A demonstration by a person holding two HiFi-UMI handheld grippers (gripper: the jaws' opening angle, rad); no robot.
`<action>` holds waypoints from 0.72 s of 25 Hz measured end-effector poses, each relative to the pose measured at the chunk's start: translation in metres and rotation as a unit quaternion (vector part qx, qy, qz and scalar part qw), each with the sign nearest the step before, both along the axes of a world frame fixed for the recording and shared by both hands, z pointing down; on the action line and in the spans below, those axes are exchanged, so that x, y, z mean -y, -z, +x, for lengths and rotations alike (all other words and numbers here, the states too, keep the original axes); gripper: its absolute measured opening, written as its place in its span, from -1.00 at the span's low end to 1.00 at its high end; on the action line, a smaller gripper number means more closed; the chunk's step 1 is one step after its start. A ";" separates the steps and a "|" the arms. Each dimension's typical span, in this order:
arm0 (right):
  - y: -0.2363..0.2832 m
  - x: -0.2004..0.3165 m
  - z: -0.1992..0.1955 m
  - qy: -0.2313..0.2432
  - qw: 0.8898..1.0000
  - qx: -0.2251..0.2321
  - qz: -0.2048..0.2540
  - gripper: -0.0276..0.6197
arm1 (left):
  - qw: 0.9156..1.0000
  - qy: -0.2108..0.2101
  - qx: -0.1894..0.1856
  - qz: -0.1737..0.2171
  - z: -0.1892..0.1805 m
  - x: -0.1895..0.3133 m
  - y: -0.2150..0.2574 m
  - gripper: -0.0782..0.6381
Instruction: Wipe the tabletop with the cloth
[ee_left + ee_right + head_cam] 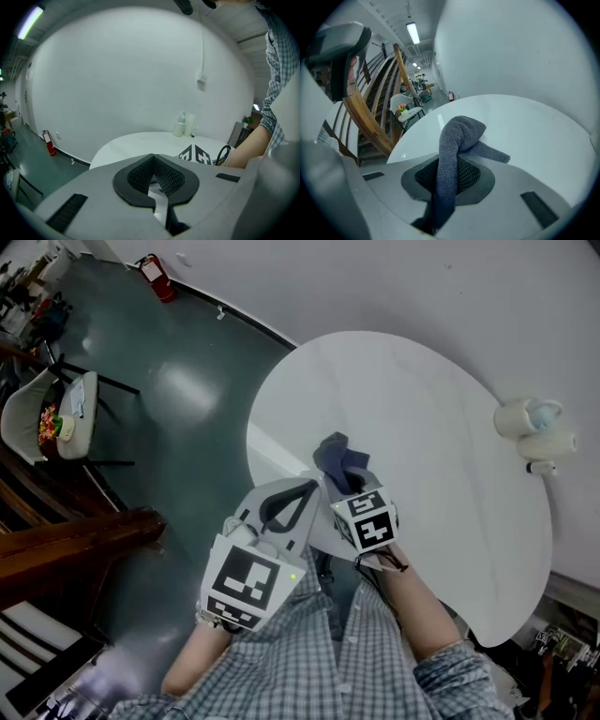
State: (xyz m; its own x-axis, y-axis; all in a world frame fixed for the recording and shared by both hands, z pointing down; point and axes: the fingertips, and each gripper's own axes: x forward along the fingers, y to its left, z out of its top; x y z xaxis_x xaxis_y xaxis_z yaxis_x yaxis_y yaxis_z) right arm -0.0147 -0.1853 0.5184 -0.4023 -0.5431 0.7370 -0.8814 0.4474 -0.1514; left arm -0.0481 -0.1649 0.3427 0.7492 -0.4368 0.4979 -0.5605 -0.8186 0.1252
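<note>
White round tabletop (422, 409) awaits wiping: right gripper (449, 180) clamps the grey cloth (459, 133) just above it, left gripper (153, 180) closed, empty.

The cloth (337, 457) is over the tabletop (403, 399) at left, containers (525, 416) on it at right.

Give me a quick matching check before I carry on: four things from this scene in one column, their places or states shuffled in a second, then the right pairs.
Things
1. cloth
2. left gripper
3. fire extinguisher
4. white containers

Places or states
A. on the floor against the wall
B. at the edge of the tabletop, on the wall side
C. clamped in the right gripper
D. jaws together, nothing between them

Pairs: 1-C, 2-D, 3-A, 4-B
</note>
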 end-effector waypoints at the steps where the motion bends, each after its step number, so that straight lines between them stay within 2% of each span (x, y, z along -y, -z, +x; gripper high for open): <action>1: 0.000 -0.001 0.014 -0.010 1.000 -0.002 0.000 -0.75 | 1.000 -0.001 -0.001 -0.002 0.006 0.000 0.000 -0.77; 10: -0.002 -0.014 0.128 -0.062 0.997 -0.033 -0.007 -0.75 | 1.000 -0.001 -0.004 -0.011 0.044 -0.003 -0.002 -0.77; 18: -0.002 -0.014 0.223 -0.140 0.989 -0.056 -0.010 -0.75 | 1.000 0.013 0.000 -0.007 0.057 -0.004 0.001 -0.77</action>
State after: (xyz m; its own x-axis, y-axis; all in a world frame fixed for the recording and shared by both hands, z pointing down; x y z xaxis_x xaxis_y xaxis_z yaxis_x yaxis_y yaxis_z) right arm 0.2080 -0.1717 0.5208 -0.1536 -0.6059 0.7806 -0.9820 0.1816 -0.0522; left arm 0.0091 -0.1608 0.3415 0.7373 -0.4499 0.5039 -0.5820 -0.8018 0.1357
